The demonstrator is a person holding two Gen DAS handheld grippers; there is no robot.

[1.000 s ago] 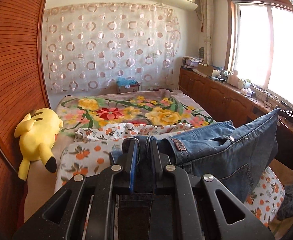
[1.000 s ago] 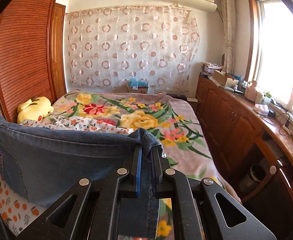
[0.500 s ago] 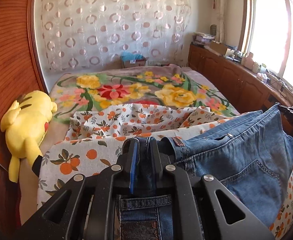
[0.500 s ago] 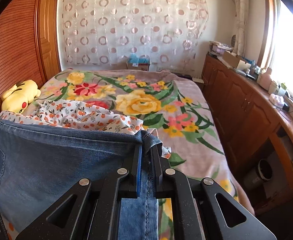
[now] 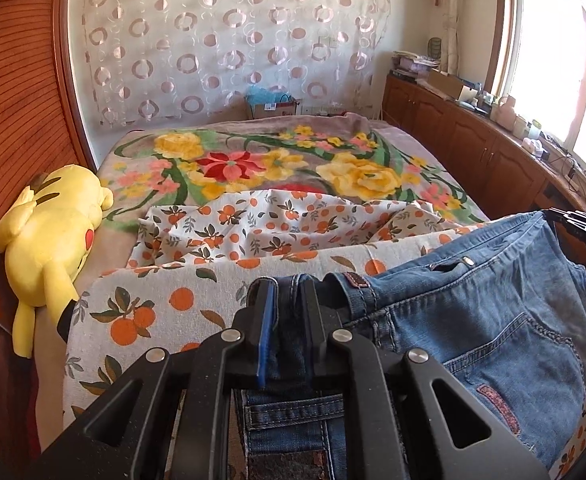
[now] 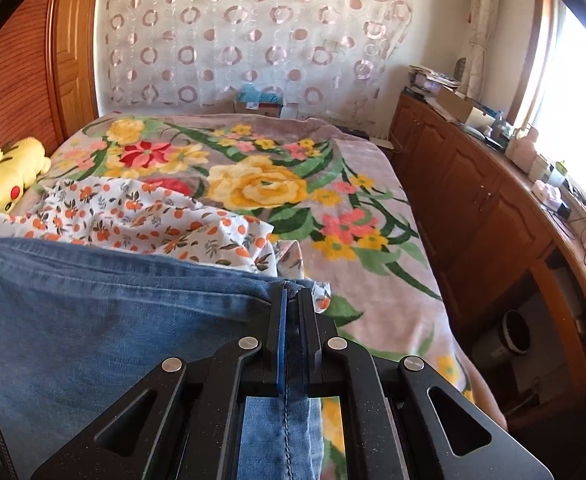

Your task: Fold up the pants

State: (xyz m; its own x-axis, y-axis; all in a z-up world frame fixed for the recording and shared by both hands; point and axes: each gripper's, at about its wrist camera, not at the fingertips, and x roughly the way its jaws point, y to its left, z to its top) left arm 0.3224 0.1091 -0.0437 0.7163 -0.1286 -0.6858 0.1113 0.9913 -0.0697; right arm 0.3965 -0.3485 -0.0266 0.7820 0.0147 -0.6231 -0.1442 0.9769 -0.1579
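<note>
Left hand-held gripper [image 5: 287,286] is pinching the jeans [image 5: 473,320] at one waistband corner; right hand-held gripper [image 6: 291,300] is clamped tight on the opposite corner, w/ denim btwn both sets of jaws. So the waistband runs side to side btwn your two hands, and the rest of the jeans drops below and behind both grippers, over the orange-print sheet [image 5: 165,308] on the bed [image 6: 365,248]. Neither hand's nearer; each owns one end. Next move prob. turns on keeping that line taut and level as you lay it fwd.

Floral blanket [image 6: 357,216] ahead lies open; plush toy [image 5: 49,240] crowds left edge, wooden cabinets [image 6: 473,208] flank right.
</note>
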